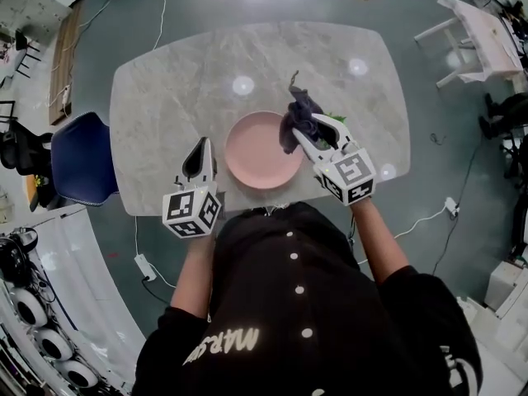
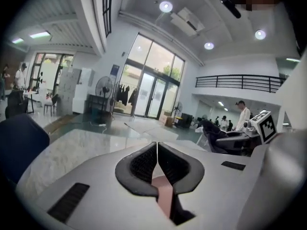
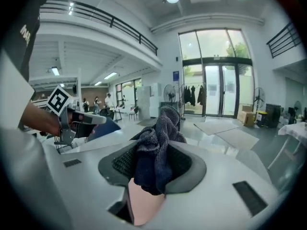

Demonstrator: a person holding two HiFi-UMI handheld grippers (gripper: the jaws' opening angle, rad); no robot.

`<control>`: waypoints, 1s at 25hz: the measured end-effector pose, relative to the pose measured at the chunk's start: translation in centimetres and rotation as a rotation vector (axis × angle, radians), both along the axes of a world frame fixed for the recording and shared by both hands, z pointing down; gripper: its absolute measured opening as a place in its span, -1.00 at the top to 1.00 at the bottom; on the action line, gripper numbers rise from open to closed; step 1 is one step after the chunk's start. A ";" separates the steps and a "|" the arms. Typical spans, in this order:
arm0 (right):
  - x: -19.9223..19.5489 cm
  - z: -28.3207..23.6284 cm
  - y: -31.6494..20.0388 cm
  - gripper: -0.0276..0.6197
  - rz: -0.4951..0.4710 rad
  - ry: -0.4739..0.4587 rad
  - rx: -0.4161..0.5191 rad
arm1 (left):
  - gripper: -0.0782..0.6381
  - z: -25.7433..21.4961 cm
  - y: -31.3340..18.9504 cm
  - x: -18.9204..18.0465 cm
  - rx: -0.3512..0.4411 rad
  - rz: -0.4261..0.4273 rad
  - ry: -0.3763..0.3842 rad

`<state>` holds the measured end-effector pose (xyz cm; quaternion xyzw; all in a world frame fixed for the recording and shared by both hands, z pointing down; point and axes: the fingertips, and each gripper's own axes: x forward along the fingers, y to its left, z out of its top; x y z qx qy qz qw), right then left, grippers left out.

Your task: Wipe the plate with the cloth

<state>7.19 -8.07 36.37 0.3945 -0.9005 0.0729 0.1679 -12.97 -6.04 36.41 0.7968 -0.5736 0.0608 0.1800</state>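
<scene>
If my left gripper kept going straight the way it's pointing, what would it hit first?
Nothing near. The left gripper, shut and empty, is above the table, aimed across it, left of the plate. The way looks free; it might reach the table's far part or the floor, depth unclear.

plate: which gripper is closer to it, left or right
Right. The right gripper, shut on the cloth, sits at the right rim of the plate; the left gripper, shut and empty, stands clear of its left edge.
</scene>
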 end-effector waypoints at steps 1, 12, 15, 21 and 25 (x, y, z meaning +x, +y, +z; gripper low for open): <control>0.5 -1.4 -0.2 0.47 0.025 -0.025 0.034 | 0.72 -1.6 0.0 0.1 0.037 0.002 -0.006; 8.0 -14.2 -1.7 0.48 0.272 -0.227 0.300 | 0.73 -13.7 -0.2 -0.1 0.283 -0.013 -0.049; 9.7 -16.4 -1.5 0.48 0.309 -0.251 0.361 | 0.73 -15.6 0.1 -0.6 0.325 -0.038 -0.048; 11.8 -20.1 -0.8 0.48 0.367 -0.314 0.463 | 0.73 -18.3 0.3 -2.1 0.392 -0.080 -0.085; 12.3 -21.6 0.0 0.48 0.379 -0.310 0.527 | 0.73 -19.2 0.4 -3.6 0.413 -0.122 -0.101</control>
